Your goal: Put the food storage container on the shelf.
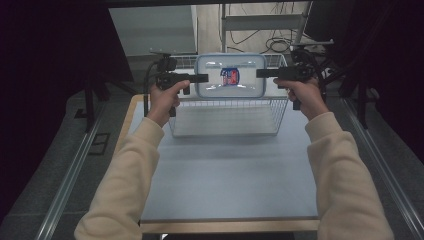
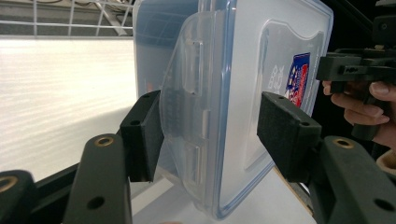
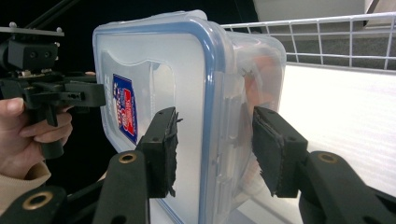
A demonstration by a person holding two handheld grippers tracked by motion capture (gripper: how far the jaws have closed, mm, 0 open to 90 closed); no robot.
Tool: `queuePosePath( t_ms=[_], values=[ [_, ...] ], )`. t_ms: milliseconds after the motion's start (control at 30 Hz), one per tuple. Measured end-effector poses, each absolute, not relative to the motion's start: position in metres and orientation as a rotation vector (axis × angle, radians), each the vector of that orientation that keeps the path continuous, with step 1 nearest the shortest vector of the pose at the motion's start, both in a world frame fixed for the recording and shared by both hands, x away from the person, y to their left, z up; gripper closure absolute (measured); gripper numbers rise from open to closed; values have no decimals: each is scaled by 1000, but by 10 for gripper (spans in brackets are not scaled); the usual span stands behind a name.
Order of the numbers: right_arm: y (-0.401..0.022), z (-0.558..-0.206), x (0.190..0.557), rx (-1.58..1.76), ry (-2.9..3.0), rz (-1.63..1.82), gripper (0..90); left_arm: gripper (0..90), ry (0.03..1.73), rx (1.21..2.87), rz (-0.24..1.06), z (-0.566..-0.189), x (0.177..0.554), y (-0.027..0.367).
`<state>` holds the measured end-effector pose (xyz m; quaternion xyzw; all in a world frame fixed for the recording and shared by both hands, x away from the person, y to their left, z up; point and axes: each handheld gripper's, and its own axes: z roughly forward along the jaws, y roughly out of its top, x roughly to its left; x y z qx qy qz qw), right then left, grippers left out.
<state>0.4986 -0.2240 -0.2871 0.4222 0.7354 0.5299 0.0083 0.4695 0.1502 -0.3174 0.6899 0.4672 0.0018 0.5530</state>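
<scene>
Sleeves reach forward; left gripper [image 1: 202, 77] and right gripper [image 1: 261, 73] each clamp an end of the box [image 1: 230, 76], held lengthwise over the basket [image 1: 225, 120], lid facing us.

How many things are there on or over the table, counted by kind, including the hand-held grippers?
Hand-held grippers: 2, the left hand-held gripper and the right hand-held gripper, each clamped on one end of the container
Clear plastic containers with a blue-rimmed lid: 1
White wire baskets: 1
Total: 4
</scene>
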Motion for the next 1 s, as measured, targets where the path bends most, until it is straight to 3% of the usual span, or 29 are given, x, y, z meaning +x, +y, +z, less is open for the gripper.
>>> queuePosePath(
  t_ms=[633, 733, 867, 1000],
  values=[
    [-221, -300, 525, 1515, 2187, 1679, 486, 330, 1197, 1535, -126, -330, 508, 151],
    [-214, -304, 527, 1545, 2180, 1638, 418, 274, 1223, 1494, -214, -340, 517, 152],
    [-212, -307, 525, 1565, 2127, 1656, 423, 246, 1220, 1491, -171, -340, 518, 150],
    [-212, -306, 519, 1542, 2093, 1617, 379, 164, 1247, 1505, -116, -338, 515, 147]
  ],
)
